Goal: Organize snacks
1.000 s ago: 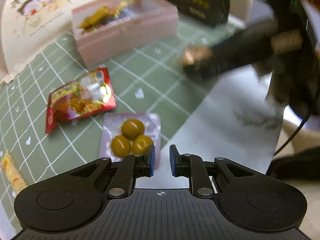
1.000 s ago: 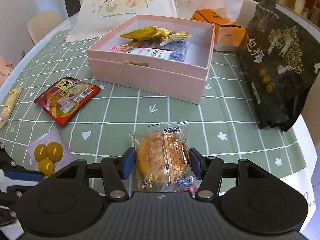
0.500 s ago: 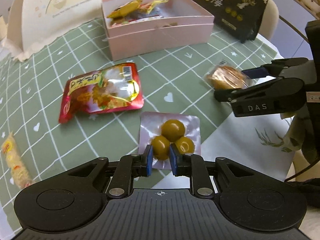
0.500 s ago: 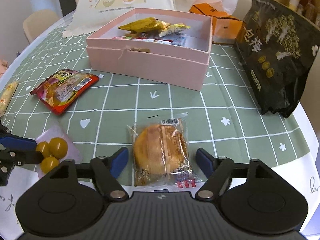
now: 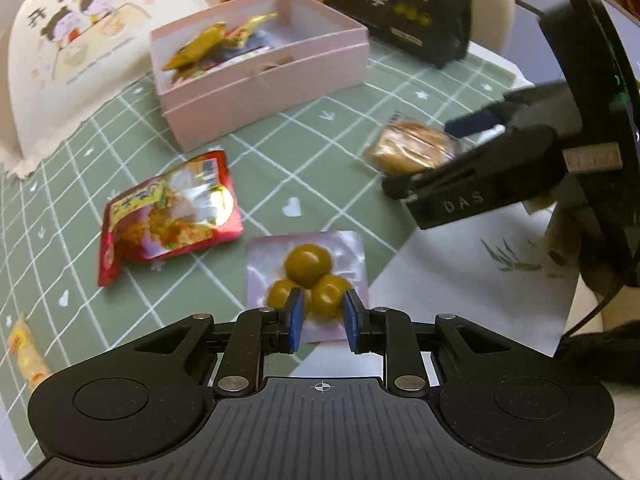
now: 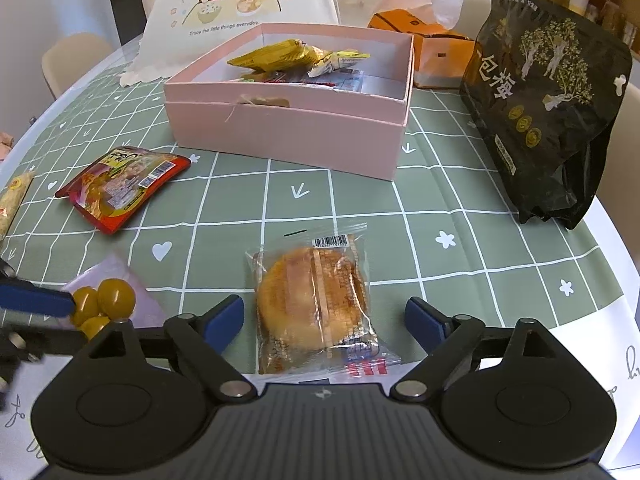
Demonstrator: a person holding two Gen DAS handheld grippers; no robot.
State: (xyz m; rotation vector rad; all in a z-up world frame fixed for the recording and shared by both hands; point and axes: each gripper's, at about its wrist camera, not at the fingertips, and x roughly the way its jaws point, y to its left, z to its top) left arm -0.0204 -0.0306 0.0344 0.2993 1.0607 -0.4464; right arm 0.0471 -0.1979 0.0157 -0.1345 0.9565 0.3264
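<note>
- Down at the near edge of the green checked tablecloth (image 6: 332,200), the right gripper (image 6: 324,320) stands with its jaws spread wide; they have just been opening, and the wrapped round pastry (image 6: 314,300) lies flat on the cloth between them, touched by neither blue pad.
- From the left wrist view the same pastry (image 5: 412,148) shows beside the right gripper's (image 5: 448,152) dark fingers, resting on the cloth.
- Meanwhile the left gripper (image 5: 322,318) has its jaws only a little apart, having just been opening slightly; the packet of three olive-green balls (image 5: 308,272) lies under its tips, one ball showing between the pads, but whether the pads press on it cannot be told.
- That packet (image 6: 106,304) lies flat on the cloth, left of the pastry in the right wrist view.
- A red snack pouch (image 6: 122,186) lies further left, apart from both grippers, and a thin yellow stick pack (image 6: 14,200) sits at the far left edge.
- Behind them stands the open pink box (image 6: 288,136), already holding yellow wrappers (image 6: 280,58) and other small packets.
- A black standing bag (image 6: 552,112) sits right of the box, an orange carton (image 6: 436,48) behind it, and a cream cartoon-printed cover (image 6: 240,12) at the back.
</note>
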